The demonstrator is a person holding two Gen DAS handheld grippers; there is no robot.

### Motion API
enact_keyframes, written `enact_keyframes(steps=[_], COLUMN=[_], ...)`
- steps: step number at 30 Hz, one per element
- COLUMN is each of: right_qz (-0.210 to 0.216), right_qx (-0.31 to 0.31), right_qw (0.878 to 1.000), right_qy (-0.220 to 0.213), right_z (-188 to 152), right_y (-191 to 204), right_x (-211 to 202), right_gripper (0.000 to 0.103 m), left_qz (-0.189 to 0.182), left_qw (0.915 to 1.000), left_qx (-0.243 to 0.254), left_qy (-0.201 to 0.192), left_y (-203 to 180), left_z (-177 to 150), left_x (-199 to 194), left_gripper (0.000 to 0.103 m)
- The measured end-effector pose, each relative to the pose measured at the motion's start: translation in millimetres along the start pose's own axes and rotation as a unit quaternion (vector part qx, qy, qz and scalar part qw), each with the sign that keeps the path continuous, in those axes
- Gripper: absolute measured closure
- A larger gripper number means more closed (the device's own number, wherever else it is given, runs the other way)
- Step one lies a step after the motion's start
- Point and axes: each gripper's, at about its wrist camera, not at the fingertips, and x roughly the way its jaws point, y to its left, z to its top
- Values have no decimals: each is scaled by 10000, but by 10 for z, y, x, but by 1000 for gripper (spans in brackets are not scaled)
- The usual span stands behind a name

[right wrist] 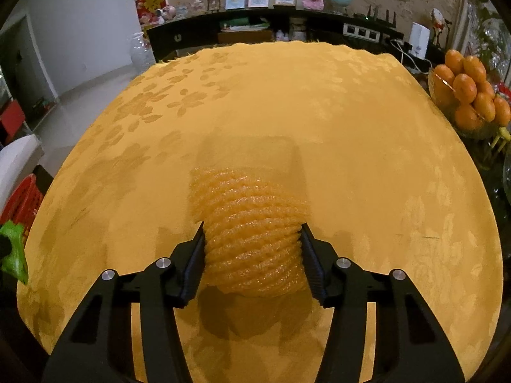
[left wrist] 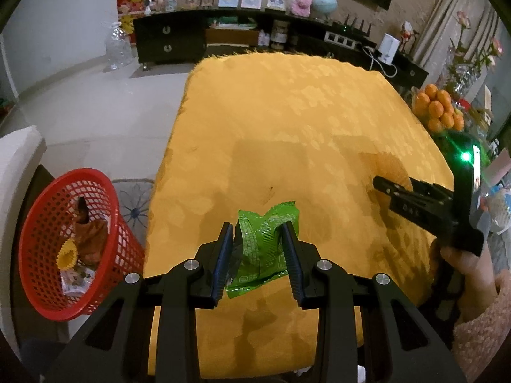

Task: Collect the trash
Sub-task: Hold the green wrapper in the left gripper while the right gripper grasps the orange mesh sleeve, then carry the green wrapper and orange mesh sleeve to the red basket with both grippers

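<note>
While a table draped in a yellow-orange flowered cloth point(right wrist: 319, 102) fills most of both views, a long dark cabinet point(left wrist: 172, 40) runs along the far wall behind it, its top lined with small framed pictures, a pink soft toy point(left wrist: 302, 2) and a pale globe point(left wrist: 324, 2). Pale floor lies to the left of the table. A bowl piled with oranges point(right wrist: 469, 92) stands just off the table's right edge.

On the floor near the table's left front corner stands a red mesh basket point(left wrist: 44, 229), tilted in the left wrist view. Inside it lie a brown crumpled wrapper point(left wrist: 91, 233), a small yellow foam net point(left wrist: 66, 253) and a printed packet point(left wrist: 76, 281).

On the cloth near the front of the table rests a yellow-orange foam net sleeve point(right wrist: 252, 233), ribbed and lying on its side. The right gripper point(right wrist: 252, 255) points steeply down over it, one finger on each side; both pads touch the sleeve's flanks and the foam looks pinched in between them, so it is gripped at a medium width. From the left wrist view this gripper point(left wrist: 388, 193) reaches in from the right, held by a hand point(left wrist: 463, 265) in a fuzzy pink sleeve.

The left gripper point(left wrist: 258, 249) is narrow and clamped on a crumpled green snack wrapper point(left wrist: 265, 242), held above the table's front left part. That wrapper point(right wrist: 14, 252) also shows at the far left edge of the right wrist view.
</note>
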Motion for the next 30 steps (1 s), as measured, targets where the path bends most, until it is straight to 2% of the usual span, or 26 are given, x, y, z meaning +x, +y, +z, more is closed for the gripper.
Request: enact_keyframes(steps=[19, 30], right_qz=[232, 428], right_qx=[-166, -371], right_qw=[9994, 9980], right_qy=[-188, -268], right_z=[121, 237], right_y=[403, 667], right_x=[-595, -752], right_gripper=[51, 51], left_qz=[209, 399], left_qw=[9980, 9951], left_qx=[-362, -630], left_qy=[-473, -644], left_y=[340, 649], left_z=[142, 136], left_x=[-355, -539], left_gripper=[72, 72])
